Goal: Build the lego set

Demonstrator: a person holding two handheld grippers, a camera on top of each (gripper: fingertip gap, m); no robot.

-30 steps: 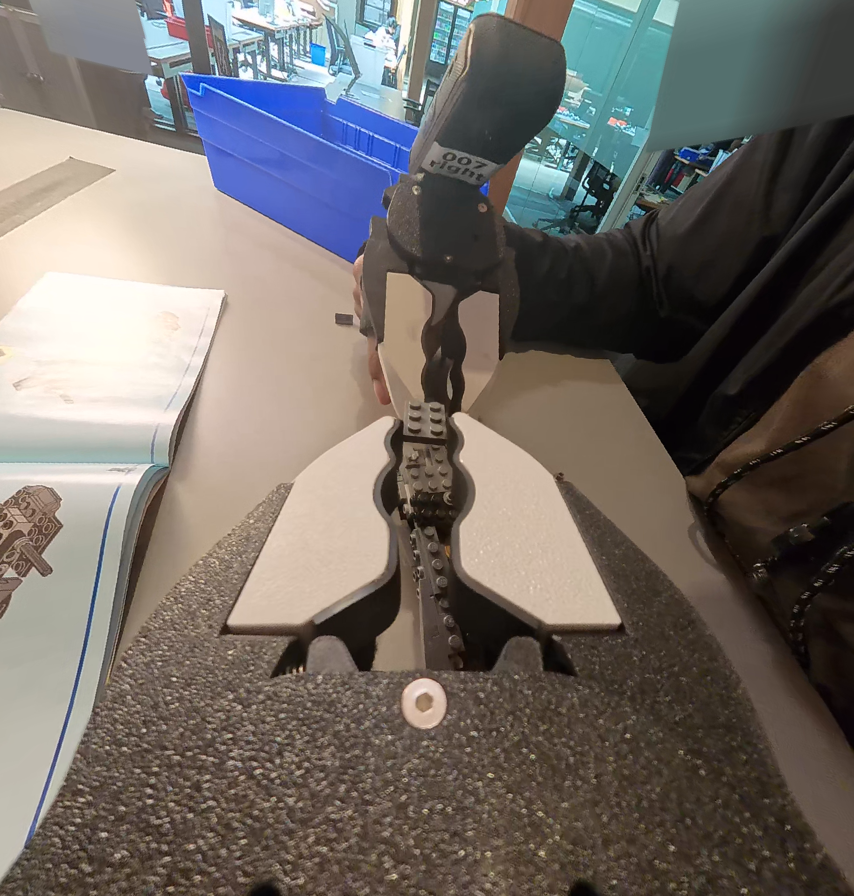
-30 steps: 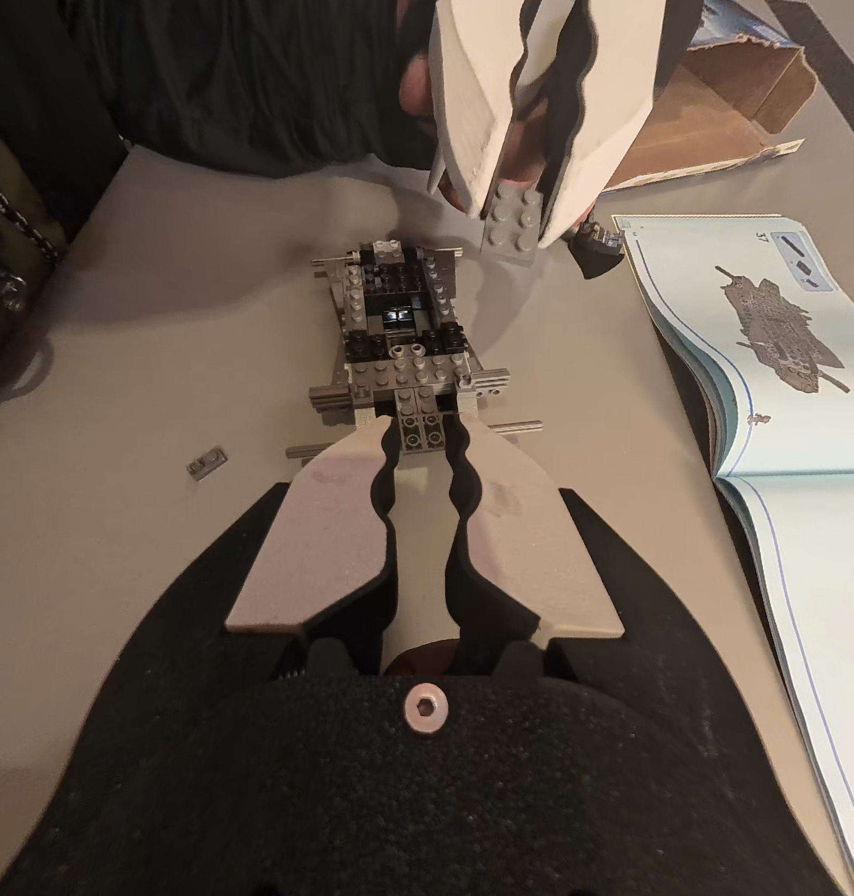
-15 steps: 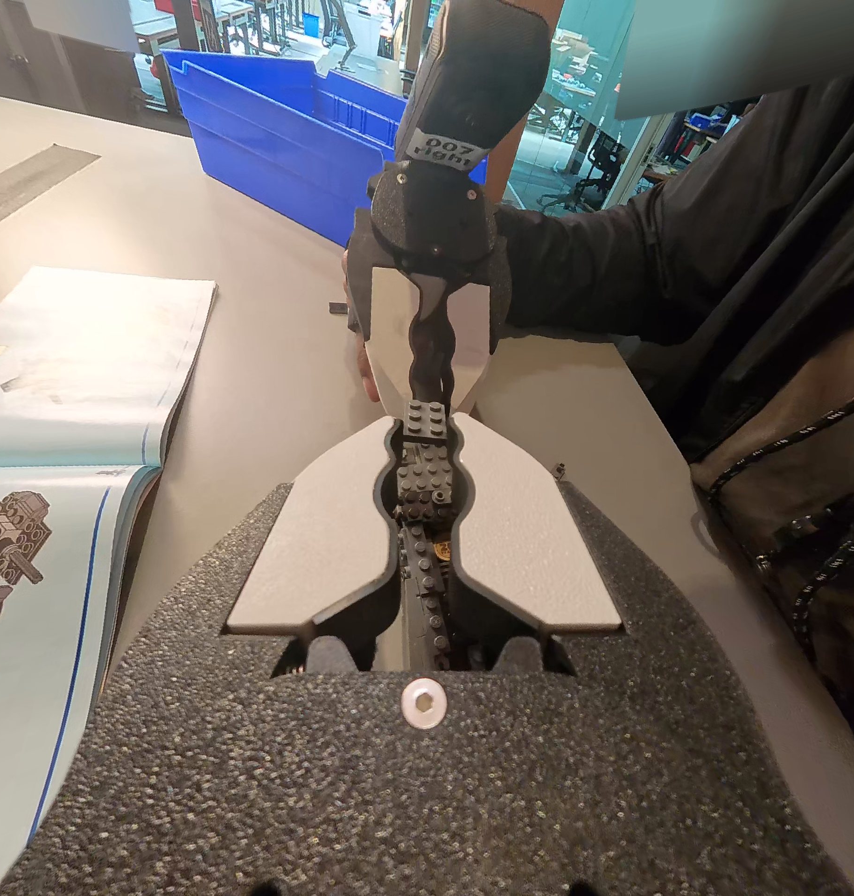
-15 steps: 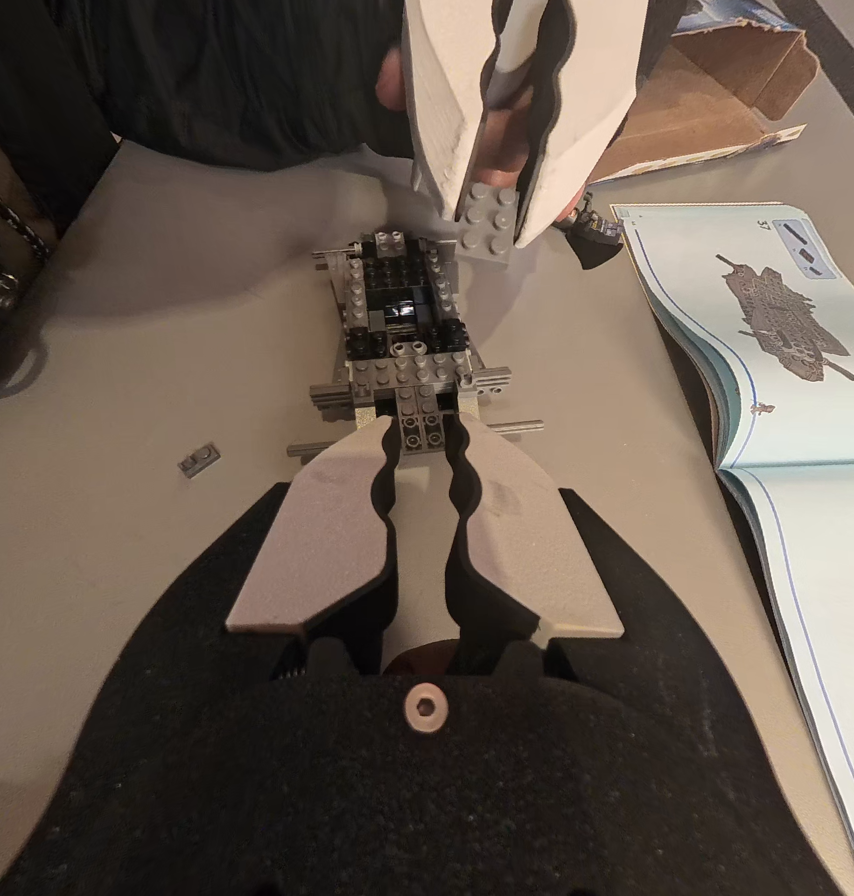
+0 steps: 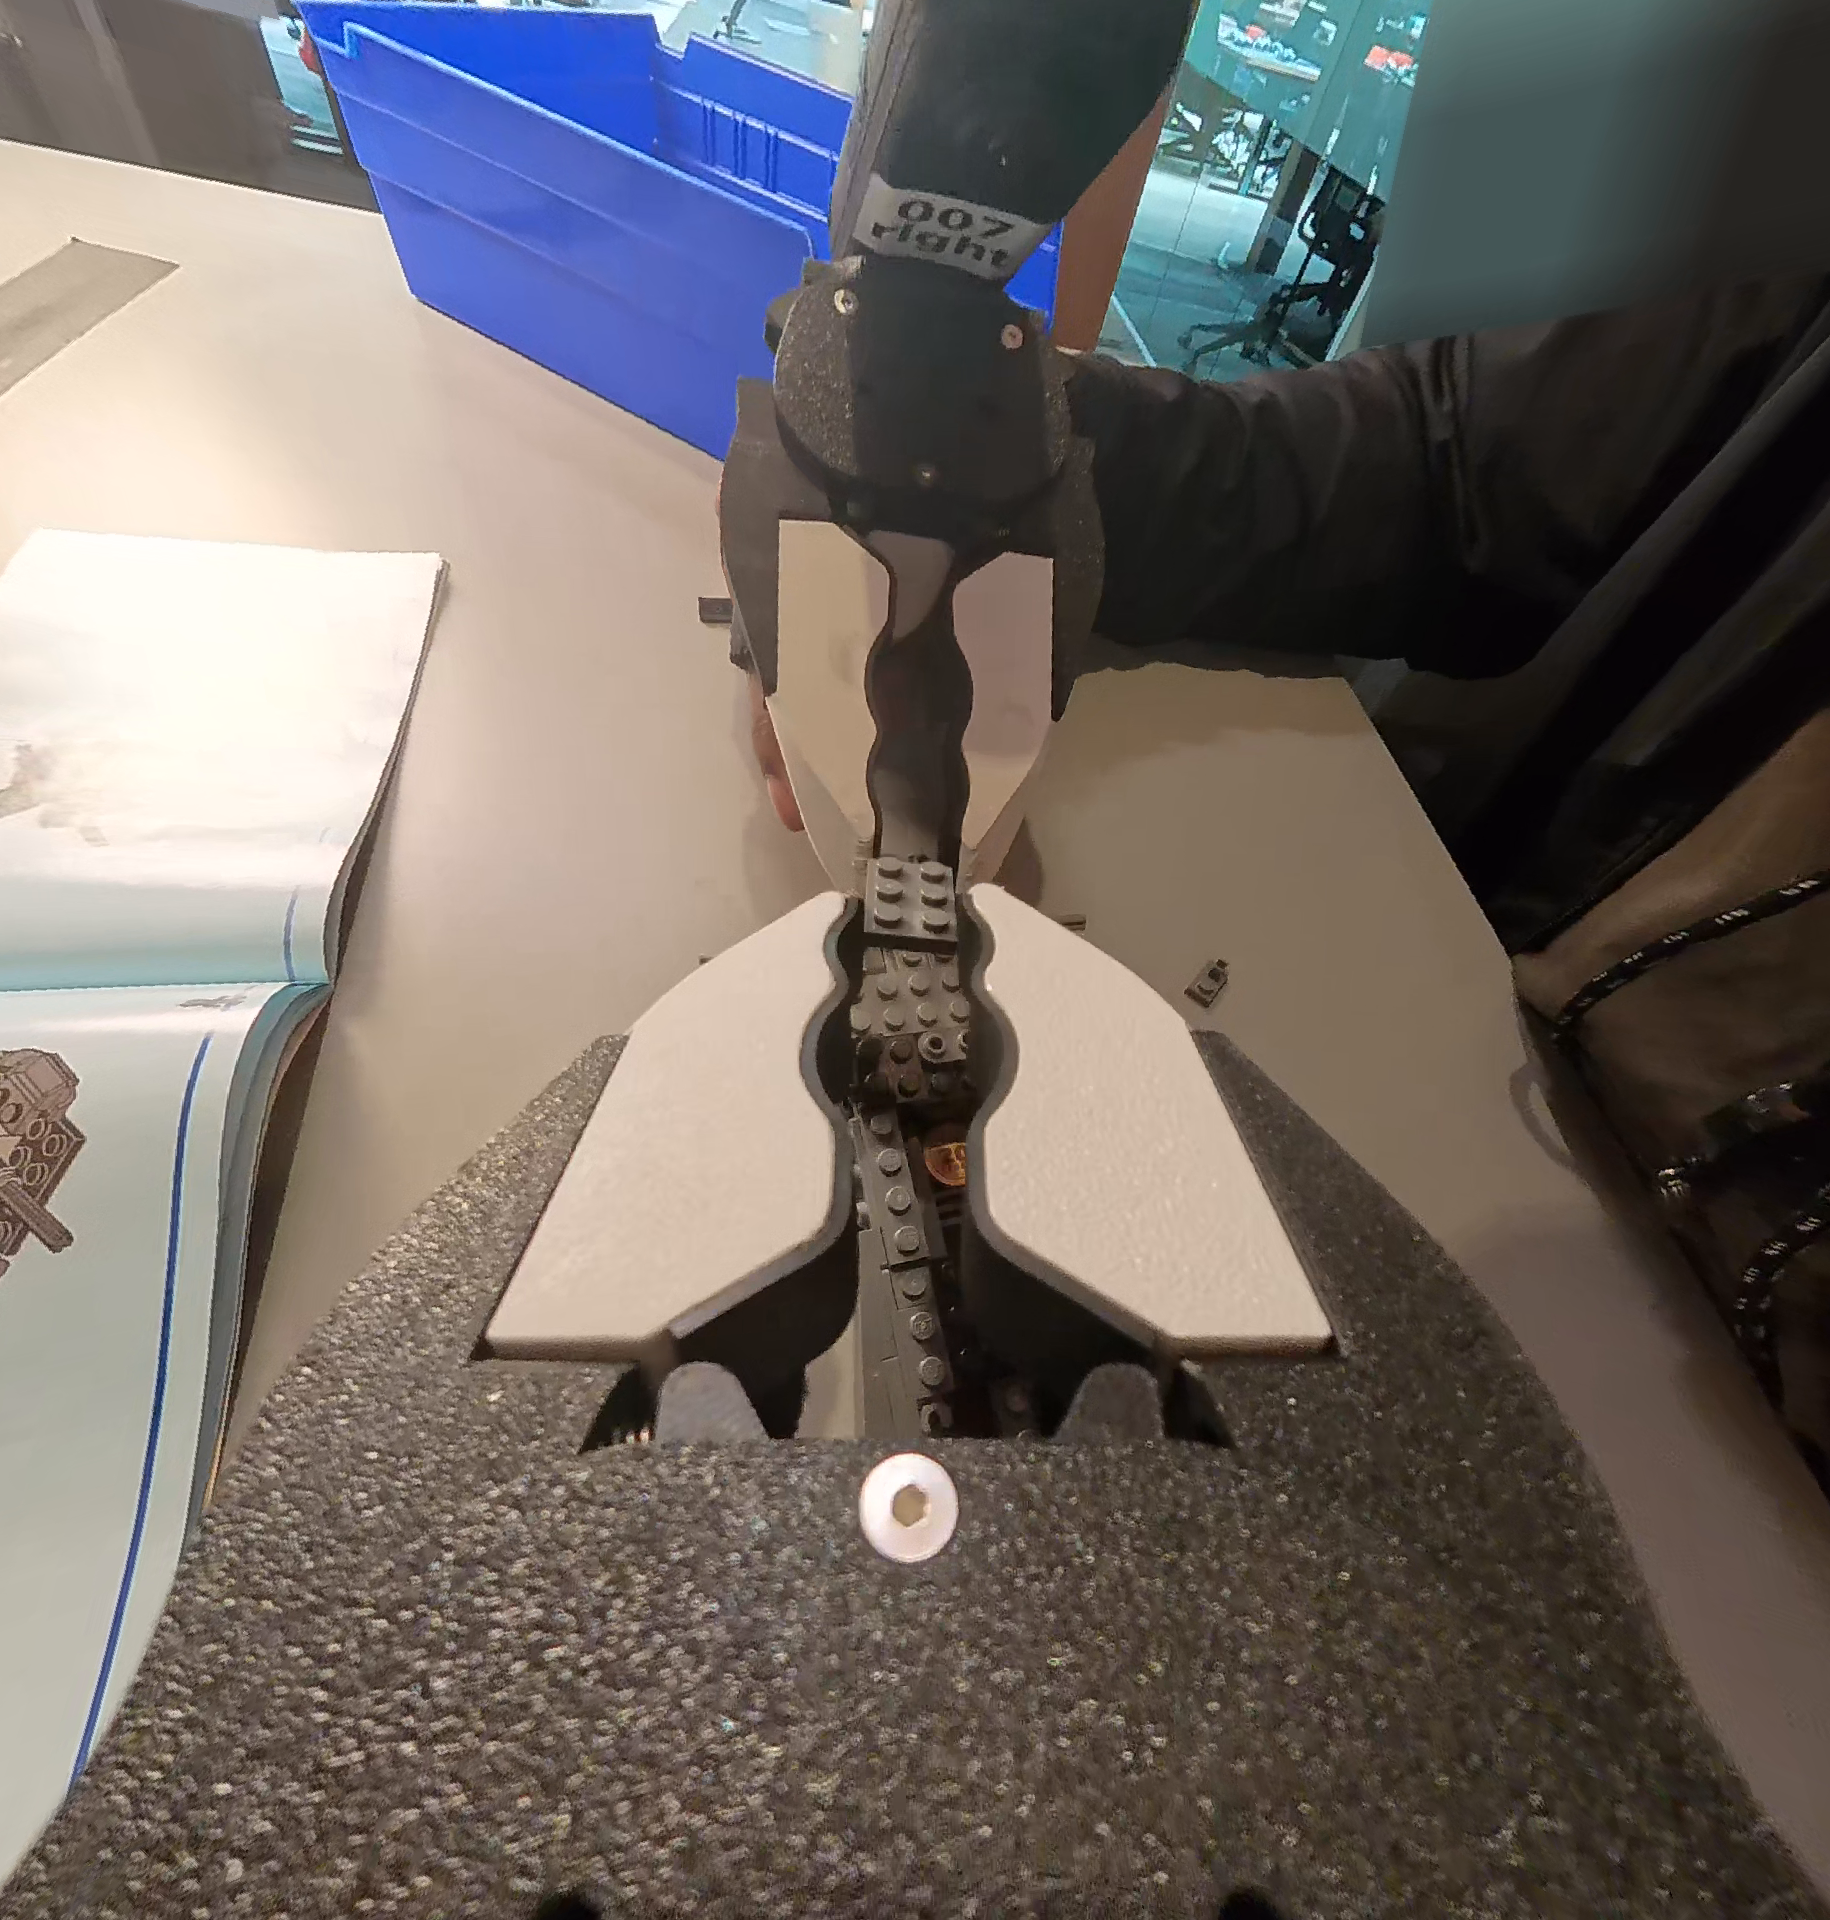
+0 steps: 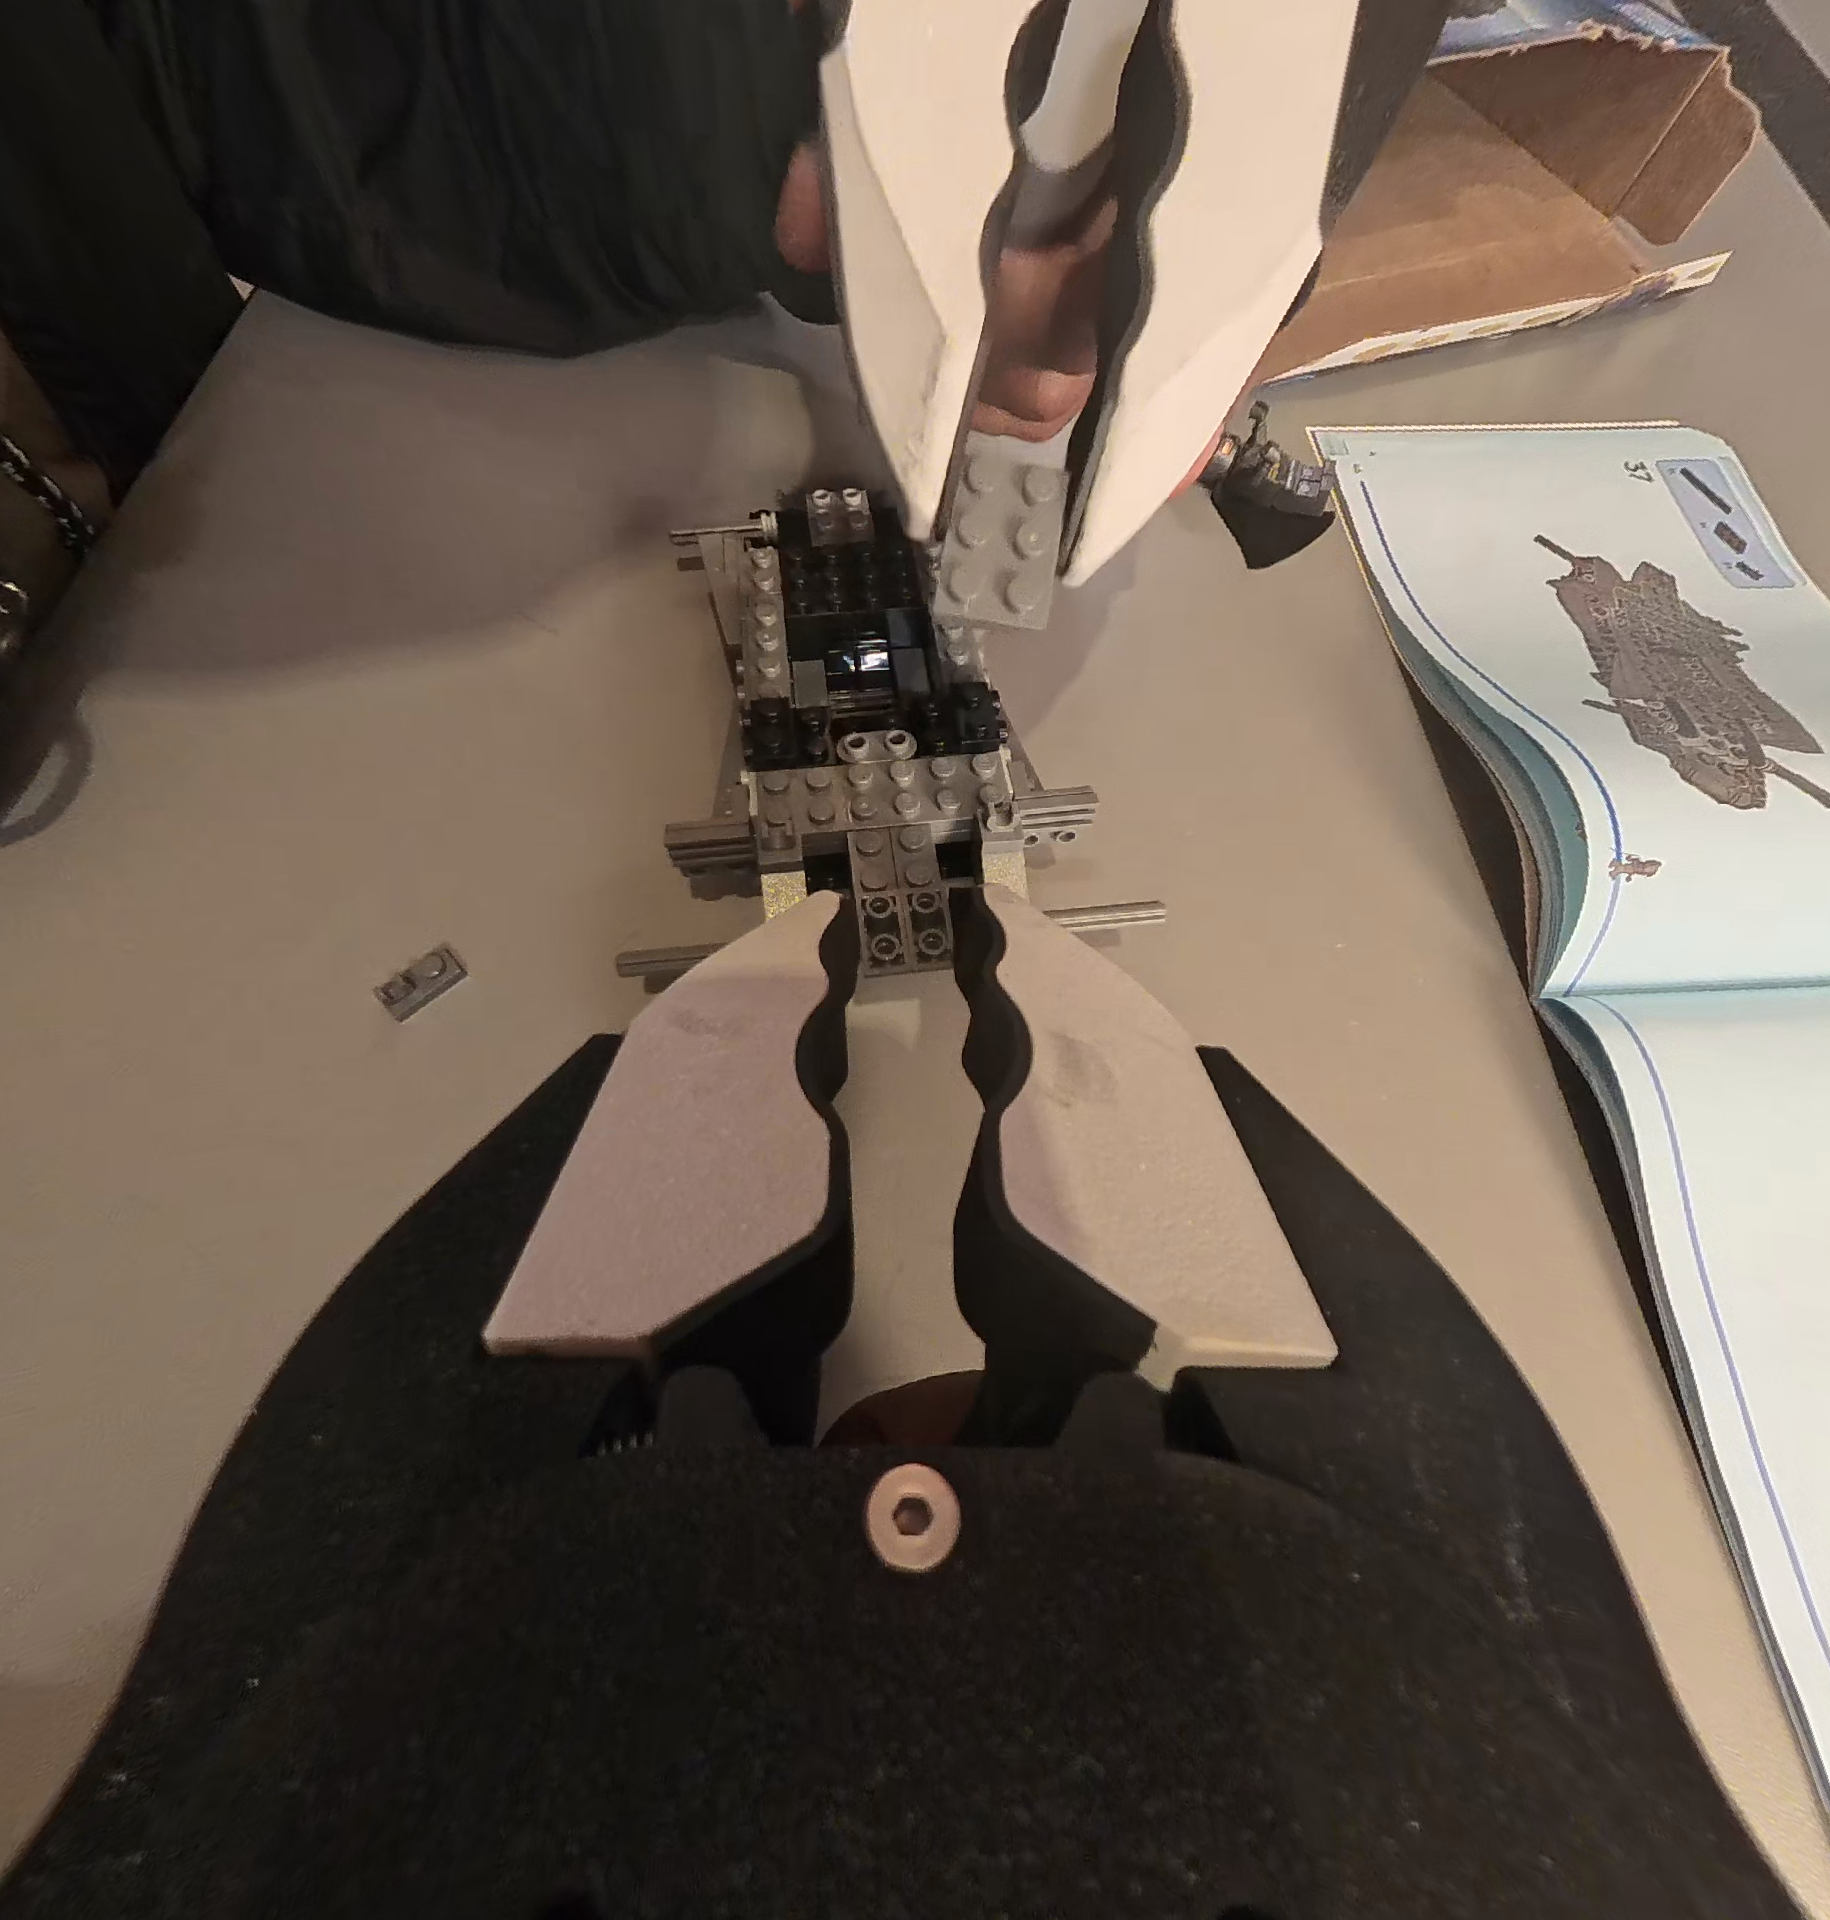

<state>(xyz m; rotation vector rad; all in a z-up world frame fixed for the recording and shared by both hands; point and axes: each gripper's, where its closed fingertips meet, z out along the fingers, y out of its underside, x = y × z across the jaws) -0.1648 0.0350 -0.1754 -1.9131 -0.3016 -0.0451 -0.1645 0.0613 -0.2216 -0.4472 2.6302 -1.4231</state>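
Currently we have the left claw (image 6: 1004, 520) clamped on a light grey plate (image 6: 997, 540), hovering over the far right edge of the brick model (image 6: 869, 727) on the tabletop (image 6: 267, 831). The right claw (image 6: 903, 914) is clamped on the model's dark grey tail bricks (image 6: 900, 925), pinning it. To seat well, we would square the plate's studs with the model, then press straight down. An open instruction booklet (image 6: 1669, 727) carries printing; the far claw bears a label, not transcribed.

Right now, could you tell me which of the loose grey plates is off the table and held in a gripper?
The six-stud grey plate, pinched at the left gripper tips above the model. The small plate lies flat on the table, untouched.
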